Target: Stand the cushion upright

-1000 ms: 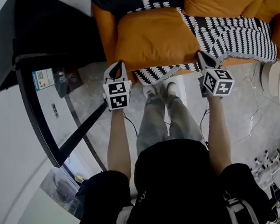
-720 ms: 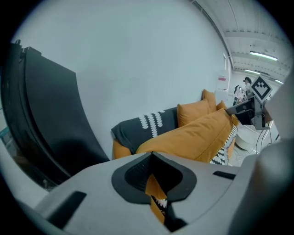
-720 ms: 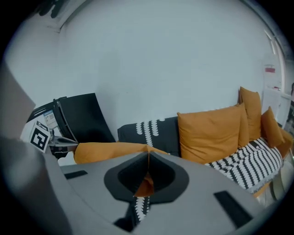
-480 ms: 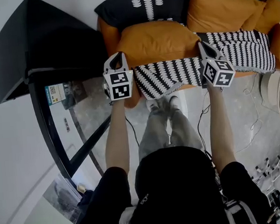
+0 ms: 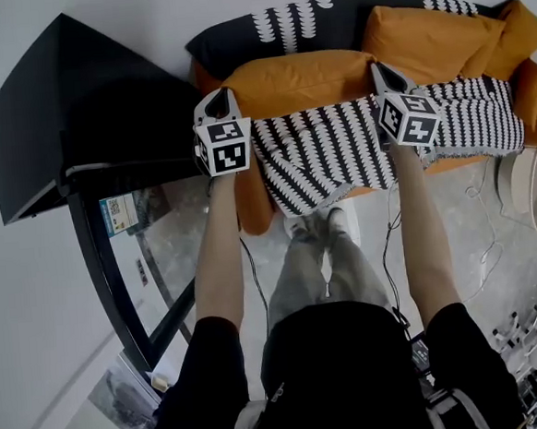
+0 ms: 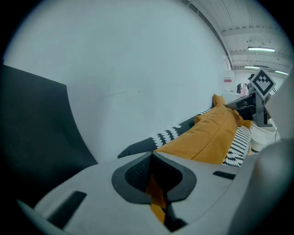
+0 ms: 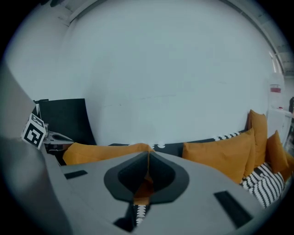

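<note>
The left gripper [image 5: 221, 94] is clenched on a pinch of orange fabric at the left end of the cushion [image 5: 299, 72], and the right gripper [image 5: 376, 67] is clenched the same way on its right end, so the cushion spans between the two. It sits at the rear of the sofa [image 5: 249, 201] seat, its long side against the dark patterned pillow [image 5: 277, 23] behind it, with the black-and-white throw [image 5: 337, 148] spread just in front and a second orange cushion [image 5: 420, 28] beside it on the right
</note>
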A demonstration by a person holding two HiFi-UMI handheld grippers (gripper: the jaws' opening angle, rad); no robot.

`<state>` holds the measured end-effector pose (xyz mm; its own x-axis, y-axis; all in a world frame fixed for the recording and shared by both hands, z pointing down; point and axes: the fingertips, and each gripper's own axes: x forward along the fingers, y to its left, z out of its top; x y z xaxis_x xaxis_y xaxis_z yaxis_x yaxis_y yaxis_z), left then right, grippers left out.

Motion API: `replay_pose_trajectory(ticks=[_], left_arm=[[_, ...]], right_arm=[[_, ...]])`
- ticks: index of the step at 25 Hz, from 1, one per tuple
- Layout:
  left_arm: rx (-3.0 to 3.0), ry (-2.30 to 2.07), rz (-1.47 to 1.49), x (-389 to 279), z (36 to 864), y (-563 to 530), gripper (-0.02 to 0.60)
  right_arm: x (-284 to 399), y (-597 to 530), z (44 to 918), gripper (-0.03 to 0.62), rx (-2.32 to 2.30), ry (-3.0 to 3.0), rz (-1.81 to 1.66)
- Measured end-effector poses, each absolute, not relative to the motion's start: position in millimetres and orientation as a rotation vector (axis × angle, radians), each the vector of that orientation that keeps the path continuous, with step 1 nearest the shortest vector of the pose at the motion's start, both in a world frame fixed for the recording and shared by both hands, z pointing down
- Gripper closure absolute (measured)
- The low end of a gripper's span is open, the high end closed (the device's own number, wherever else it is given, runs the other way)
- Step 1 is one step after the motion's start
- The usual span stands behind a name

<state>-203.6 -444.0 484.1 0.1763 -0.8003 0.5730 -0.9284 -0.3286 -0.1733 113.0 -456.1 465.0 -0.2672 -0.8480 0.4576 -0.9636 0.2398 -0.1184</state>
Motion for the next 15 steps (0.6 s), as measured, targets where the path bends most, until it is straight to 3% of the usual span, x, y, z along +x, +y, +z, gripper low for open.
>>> replay_pose_trajectory(ticks=[15], left_arm=[[2.290,-1.730,0.774,-214,478,-550,0.571]], right_arm=[[96,-573,459,0.580,1.714,-2.157,0.380]])
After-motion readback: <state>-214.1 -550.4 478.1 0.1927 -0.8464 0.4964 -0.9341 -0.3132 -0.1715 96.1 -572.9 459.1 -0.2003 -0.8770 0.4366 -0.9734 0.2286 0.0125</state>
